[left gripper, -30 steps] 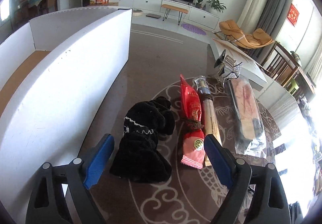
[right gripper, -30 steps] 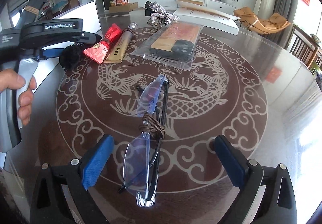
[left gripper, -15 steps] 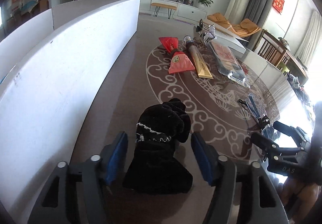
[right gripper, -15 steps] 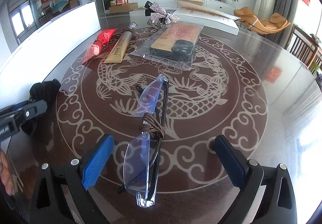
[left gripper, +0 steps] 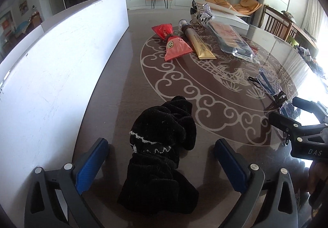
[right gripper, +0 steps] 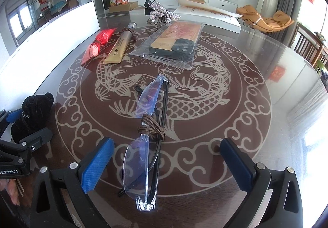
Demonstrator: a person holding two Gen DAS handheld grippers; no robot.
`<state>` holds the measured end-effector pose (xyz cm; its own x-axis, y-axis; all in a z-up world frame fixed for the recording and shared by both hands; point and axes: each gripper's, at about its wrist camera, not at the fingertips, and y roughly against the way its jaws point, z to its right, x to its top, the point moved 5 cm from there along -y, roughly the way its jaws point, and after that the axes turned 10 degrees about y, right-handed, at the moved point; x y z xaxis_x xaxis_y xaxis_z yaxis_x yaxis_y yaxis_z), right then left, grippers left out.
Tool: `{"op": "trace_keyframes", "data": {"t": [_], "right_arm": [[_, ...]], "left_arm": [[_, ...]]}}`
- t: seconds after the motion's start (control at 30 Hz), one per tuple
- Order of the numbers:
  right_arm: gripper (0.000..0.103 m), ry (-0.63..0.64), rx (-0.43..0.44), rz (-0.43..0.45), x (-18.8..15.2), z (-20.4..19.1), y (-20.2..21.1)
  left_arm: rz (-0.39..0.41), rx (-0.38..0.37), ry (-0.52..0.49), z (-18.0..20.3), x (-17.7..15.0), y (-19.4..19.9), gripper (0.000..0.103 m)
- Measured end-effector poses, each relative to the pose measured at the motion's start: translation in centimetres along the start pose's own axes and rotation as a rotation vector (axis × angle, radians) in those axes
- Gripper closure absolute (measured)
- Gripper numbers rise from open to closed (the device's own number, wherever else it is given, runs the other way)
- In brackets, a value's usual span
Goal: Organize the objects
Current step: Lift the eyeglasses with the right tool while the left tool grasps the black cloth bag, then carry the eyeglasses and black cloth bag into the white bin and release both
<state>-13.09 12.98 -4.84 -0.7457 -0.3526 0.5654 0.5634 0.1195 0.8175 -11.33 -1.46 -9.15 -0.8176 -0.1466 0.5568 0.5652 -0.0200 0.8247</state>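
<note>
A black velvet pouch with silver trim lies on the table between the blue pads of my left gripper. Its jaws are opening and neither pad presses on the pouch. The pouch also shows at the left edge of the right wrist view. Folded clear glasses, tied with a brown cord, lie lengthwise between the fingers of my right gripper, which stands open and touches nothing. In the left wrist view the glasses lie at the right.
A tall white box wall runs along the left of the patterned glass table. Farther back lie a red packet, a gold tube, a bagged phone case and a silver bow clip.
My left gripper brought the black pouch from beside the red packet back along the white wall to the near side, then spread its jaws wide. The right gripper and glasses stayed put.
</note>
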Motion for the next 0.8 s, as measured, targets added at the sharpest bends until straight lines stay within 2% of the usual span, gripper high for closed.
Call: {"op": "trace_keyframes", "data": {"t": [0.2,0.3,0.33,0.37,0.4,0.43,0.57,0.67,0.8], "right_arm": [[0.0,0.001,0.004,-0.012,0.0,0.0,-0.1],[0.001,0.028,0.038,-0.105,0.6,0.1,-0.5],[0.018,0.039,0.047,-0.12,0.9,0.1,-0.6],[0.056,0.048,0.048,-0.101,1.3,0.2,-0.2],[0.076,0.053,0.049,-0.095,1.6,0.2,0.1],[0.079,0.049,0.035,-0.109,1.7,0.4,0.2],[0.079,0.001,0.101,-0.105,1.3,0.2,1.0],[0.079,-0.02,0.156,-0.065,1.2,-0.8,3.0],[0.079,-0.046,0.224,0.004,2.7,-2.6,6.3]], "left_arm": [[-0.003,0.003,-0.005,0.1,-0.1,0.1,0.0],[-0.025,-0.021,-0.044,0.4,-0.3,0.2,0.0],[-0.028,-0.029,-0.06,0.5,-0.4,0.3,0.0],[-0.01,-0.038,-0.065,0.5,-0.4,0.6,0.019],[0.024,-0.049,-0.07,0.6,-0.4,1.2,0.037],[0.038,-0.053,-0.074,0.6,-0.4,1.6,0.067],[0.03,-0.155,-0.007,0.2,-0.9,2.7,0.068],[0.076,-0.213,0.044,-0.2,-1.3,5.2,0.068],[0.17,-0.279,0.078,-0.9,-0.4,10.7,0.068]]}}
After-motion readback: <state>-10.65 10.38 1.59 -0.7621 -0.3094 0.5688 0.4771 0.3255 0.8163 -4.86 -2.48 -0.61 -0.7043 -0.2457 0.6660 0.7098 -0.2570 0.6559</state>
